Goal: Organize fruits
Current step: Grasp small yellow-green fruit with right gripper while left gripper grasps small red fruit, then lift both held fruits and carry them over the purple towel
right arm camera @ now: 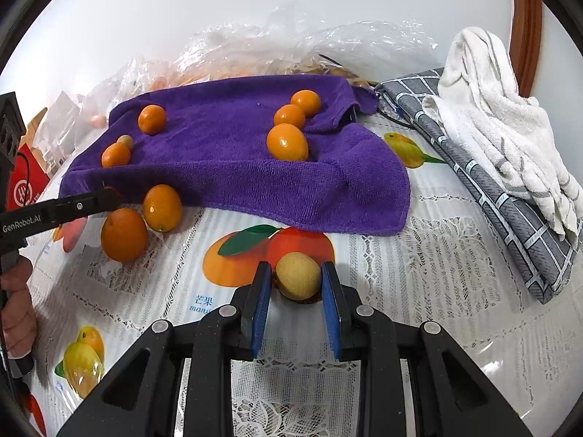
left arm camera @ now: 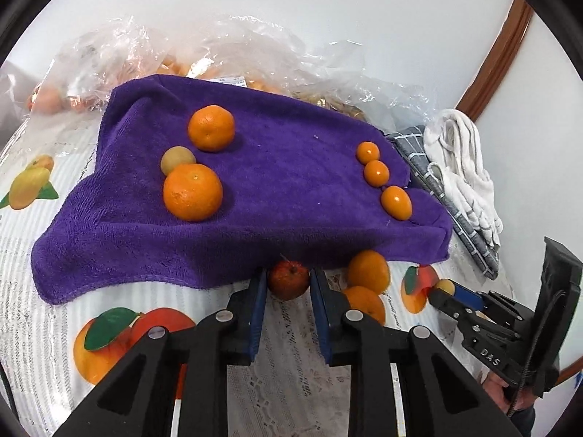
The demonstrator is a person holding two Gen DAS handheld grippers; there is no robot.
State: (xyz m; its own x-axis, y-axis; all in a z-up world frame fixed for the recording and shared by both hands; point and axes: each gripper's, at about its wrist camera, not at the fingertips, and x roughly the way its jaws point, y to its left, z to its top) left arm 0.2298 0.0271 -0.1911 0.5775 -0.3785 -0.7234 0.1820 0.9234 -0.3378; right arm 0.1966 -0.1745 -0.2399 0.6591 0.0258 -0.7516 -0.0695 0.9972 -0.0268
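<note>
Two grippers, each clamped on a small fruit, work at a table spread with a fruit-printed cloth.

Left wrist view: the left gripper (left arm camera: 288,284) fills the bottom centre, its blue pads narrowed onto a small red fruit (left arm camera: 288,279) that sits at the near hem of a purple towel (left arm camera: 255,196). On the towel, two large oranges (left arm camera: 192,192) and a pale yellow fruit (left arm camera: 177,159) cluster at centre left, while three small oranges (left arm camera: 376,172) line up toward its right edge. Two more oranges (left arm camera: 368,271) lie on the tablecloth (left arm camera: 291,335) just right of the jaws. At lower right, the right gripper (left arm camera: 450,289) shows a yellowish fruit at its tip. Clear plastic bags (left arm camera: 153,54) crowd the upper left; a grey checked cloth (left arm camera: 430,178) and a white towel (left arm camera: 462,167) lie at right.

Right wrist view: the right gripper (right arm camera: 297,284) at bottom centre has its pads closed against both sides of a yellow-brown fruit (right arm camera: 298,276), which rests on the tablecloth (right arm camera: 400,291) over a printed orange. The purple towel (right arm camera: 237,167) spans the middle of the frame. The left gripper (right arm camera: 109,195) reaches in from the left edge to the towel's near hem; its jaw gap cannot be made out from this side. A hand (right arm camera: 16,309) grips its handle at lower left.
</note>
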